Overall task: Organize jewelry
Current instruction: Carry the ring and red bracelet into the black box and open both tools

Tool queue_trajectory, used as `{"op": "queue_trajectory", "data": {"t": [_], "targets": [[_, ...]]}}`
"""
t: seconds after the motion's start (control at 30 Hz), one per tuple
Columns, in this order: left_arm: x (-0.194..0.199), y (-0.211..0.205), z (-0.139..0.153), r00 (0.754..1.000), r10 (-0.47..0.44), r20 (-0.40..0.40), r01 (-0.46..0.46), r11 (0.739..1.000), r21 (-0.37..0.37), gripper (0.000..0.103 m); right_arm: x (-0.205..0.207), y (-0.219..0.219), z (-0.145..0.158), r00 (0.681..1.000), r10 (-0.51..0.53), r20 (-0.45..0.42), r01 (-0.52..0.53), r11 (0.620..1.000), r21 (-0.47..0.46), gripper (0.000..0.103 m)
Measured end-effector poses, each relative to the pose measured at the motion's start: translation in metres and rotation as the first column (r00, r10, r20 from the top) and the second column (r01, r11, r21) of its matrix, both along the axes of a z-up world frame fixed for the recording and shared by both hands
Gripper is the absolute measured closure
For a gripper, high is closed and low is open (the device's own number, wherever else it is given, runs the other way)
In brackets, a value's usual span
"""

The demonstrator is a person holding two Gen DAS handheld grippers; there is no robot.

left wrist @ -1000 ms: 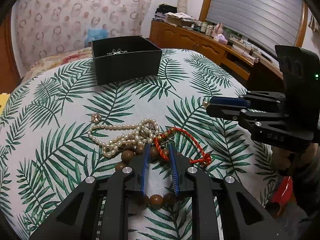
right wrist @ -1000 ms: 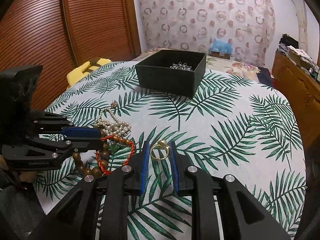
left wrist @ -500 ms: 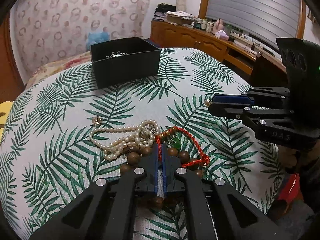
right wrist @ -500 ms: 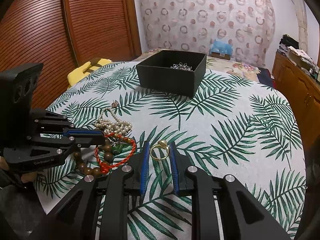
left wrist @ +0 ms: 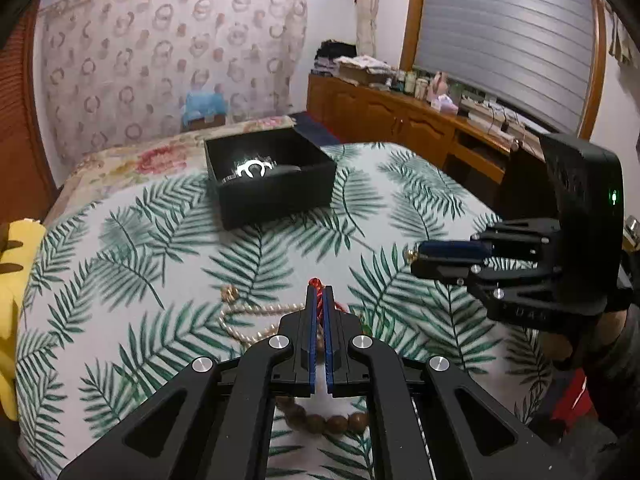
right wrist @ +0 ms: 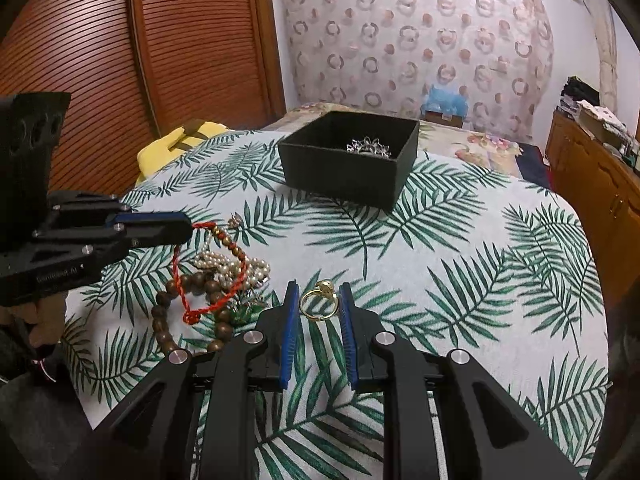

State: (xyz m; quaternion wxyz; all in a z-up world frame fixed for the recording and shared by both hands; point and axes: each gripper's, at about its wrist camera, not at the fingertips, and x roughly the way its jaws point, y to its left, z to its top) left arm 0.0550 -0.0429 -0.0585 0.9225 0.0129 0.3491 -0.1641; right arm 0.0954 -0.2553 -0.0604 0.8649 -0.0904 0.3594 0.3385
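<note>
A white tablecloth (right wrist: pixel 472 240) printed with green palm fronds covers the work surface. Beyond it lies a bed with a floral cover (left wrist: pixel 160 156), backed by a curtain (right wrist: pixel 420 28) patterned with rings. A wooden louvred door (right wrist: pixel 120 48) stands on one side, with something yellow (right wrist: pixel 176 148) just beside the tablecloth's edge. A wooden sideboard (left wrist: pixel 400 120) cluttered with bottles and papers runs under a window with a grey roller shutter (left wrist: pixel 508 32)
</note>
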Motion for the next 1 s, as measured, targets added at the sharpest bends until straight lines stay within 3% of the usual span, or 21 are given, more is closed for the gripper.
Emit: {"op": "queue_trajectory", "data": {"t": [0.47, 0.83, 1.0], "targets": [[0.036, 0.014, 0.024, 0.998, 0.019, 0.059, -0.018, 1.0, -0.023, 0.101, 0.035, 0.022, 0.027, 0.998, 0.038, 0.051, -0.038, 0.999, -0.008, 0.081], [0.09, 0.026, 0.048, 0.994, 0.051, 0.099, -0.05, 0.999, -0.007, 0.101, 0.11, 0.037, 0.041, 0.995, 0.05, 0.084, -0.049, 0.999, -0.014, 0.081], [0.116, 0.029, 0.054, 0.992, 0.059, 0.108, -0.061, 0.998, 0.007, 0.101, 0.158, 0.046, 0.034, 0.998, 0.052, 0.047, -0.052, 0.999, -0.001, 0.081]]}}
